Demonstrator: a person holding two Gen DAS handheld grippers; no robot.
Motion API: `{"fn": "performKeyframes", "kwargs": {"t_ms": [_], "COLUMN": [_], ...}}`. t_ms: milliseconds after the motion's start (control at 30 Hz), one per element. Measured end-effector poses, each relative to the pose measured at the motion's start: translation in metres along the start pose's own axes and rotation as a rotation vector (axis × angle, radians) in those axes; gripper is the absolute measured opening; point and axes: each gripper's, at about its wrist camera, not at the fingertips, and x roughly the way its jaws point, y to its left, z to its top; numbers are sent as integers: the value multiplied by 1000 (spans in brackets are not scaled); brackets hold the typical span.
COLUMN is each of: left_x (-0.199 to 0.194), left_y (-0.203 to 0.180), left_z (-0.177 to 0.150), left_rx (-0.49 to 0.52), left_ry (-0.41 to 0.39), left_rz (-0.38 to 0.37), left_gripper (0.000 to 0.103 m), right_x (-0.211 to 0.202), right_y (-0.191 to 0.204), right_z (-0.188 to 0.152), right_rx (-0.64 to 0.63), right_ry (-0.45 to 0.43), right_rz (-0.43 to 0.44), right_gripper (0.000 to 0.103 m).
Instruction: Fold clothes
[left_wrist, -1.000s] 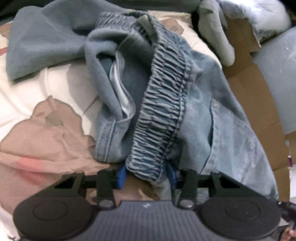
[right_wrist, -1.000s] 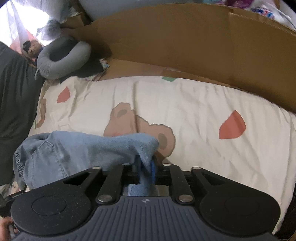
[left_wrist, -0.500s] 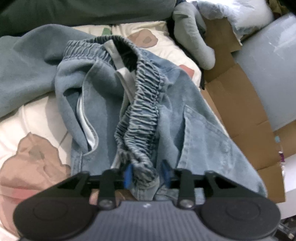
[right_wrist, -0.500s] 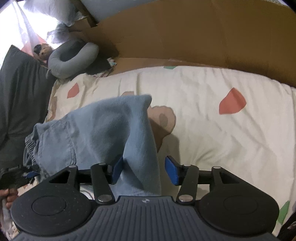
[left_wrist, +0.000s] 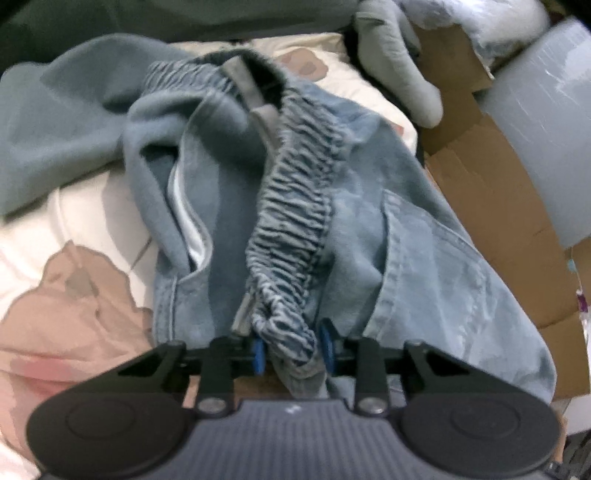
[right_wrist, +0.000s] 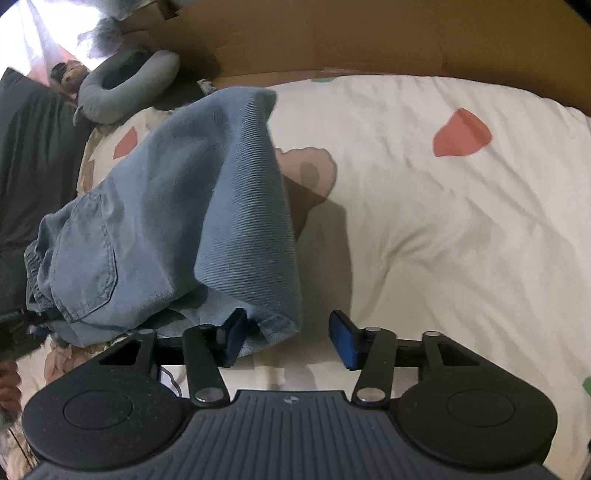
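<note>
Left wrist view: left gripper (left_wrist: 290, 350) closing on the jeans' (left_wrist: 424, 258) elastic waistband (left_wrist: 295, 236), which runs toward frame top; right gripper (right_wrist: 288, 338), closing, hem (right_wrist: 275, 326) inside at its left pad.

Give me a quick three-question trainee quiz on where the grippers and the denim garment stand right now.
1. True or false: the elastic waistband sits between the left gripper pads.
2. What lies nearest the right gripper? A) neck pillow B) hem of the trouser leg C) cardboard
3. What pattern does the bed sheet carry?

Key: 1 true; 2 B; 3 coloured blotches, red and brown, on white.
</note>
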Motion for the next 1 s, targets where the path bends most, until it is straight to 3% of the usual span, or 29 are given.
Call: {"fn": "performKeyframes", "kwargs": {"t_ms": [67, 100, 267, 467, 800, 1000], "left_x": [-8, -13, -36, -46, -12, 14], "left_y": [-7, -10, -34, -68, -104, -116], "left_z": [5, 10, 44, 96, 153, 180], "left_rx": [10, 14, 50, 115, 187, 174], "left_ry": [-9, -14, -77, -158, -209, -220], "left_rz": [-11, -15, -39, -76, -104, -90], "left_gripper": [29, 28, 26, 22, 21, 20], "right_x": [0, -1, -9, -20, -26, -20], "right_y": [2, 3, 1, -1, 2, 7], "right_z": [2, 4, 11, 22, 46, 66], "right_rx": [-27, -37, -63, -58, -83, -137], "right_ry": [-4, -10, -33, -84, -127, -108], "right_rz": [-10, -15, -39, -68, -81, -90], "right_gripper": [18, 13, 4, 3, 3, 3]}}
